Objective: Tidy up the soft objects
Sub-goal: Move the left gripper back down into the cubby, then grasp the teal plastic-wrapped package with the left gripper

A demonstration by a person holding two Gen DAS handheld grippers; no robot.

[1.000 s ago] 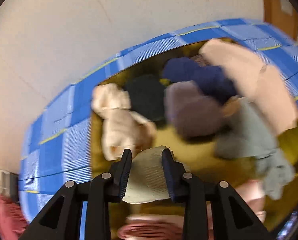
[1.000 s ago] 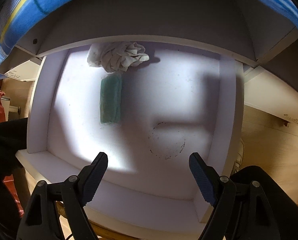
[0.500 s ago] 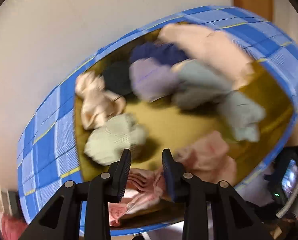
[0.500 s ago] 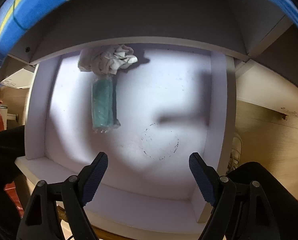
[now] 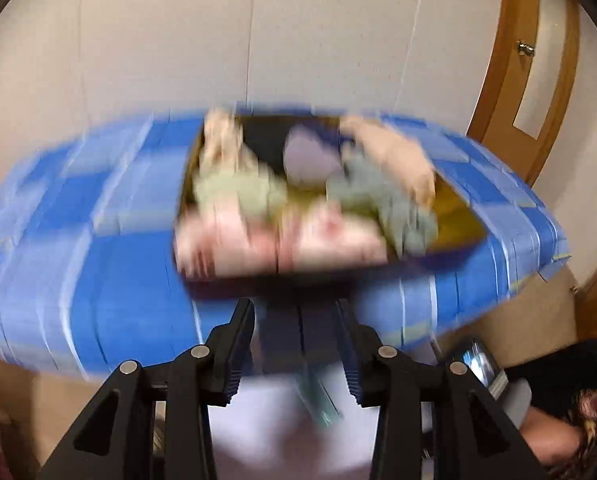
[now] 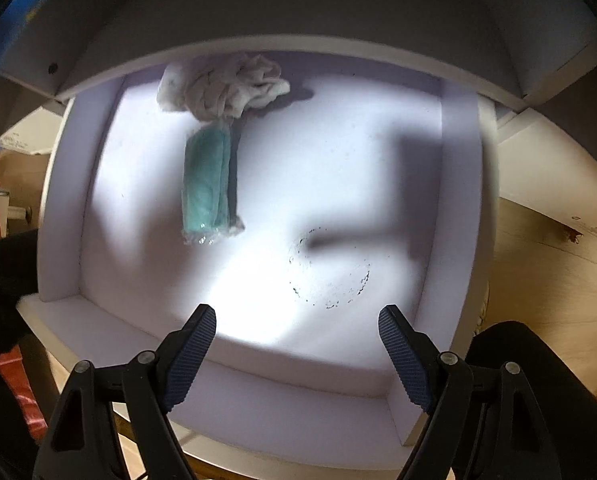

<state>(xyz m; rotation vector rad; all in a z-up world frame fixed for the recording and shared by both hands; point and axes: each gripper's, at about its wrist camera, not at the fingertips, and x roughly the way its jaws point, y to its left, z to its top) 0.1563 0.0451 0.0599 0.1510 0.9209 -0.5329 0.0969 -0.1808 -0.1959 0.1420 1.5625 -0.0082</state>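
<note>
Soft objects (image 5: 298,204) beyond the empty, opening left tool (image 5: 300,344)

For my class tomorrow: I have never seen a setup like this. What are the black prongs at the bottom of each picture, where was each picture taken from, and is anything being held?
No robot arm here: a person holds one two-fingered tool in each hand, each carrying a wide-angle camera looking along its fingers.

The left-hand picture, blurred by motion, shows the left tool before a tray of soft cloth items on a blue checked cover. Its jaws are opening and no cloth shows between them.

The right-hand picture looks down into a white drawer. The right tool is open and empty. In the drawer lie a bundled white cloth and a rolled teal cloth.
</note>
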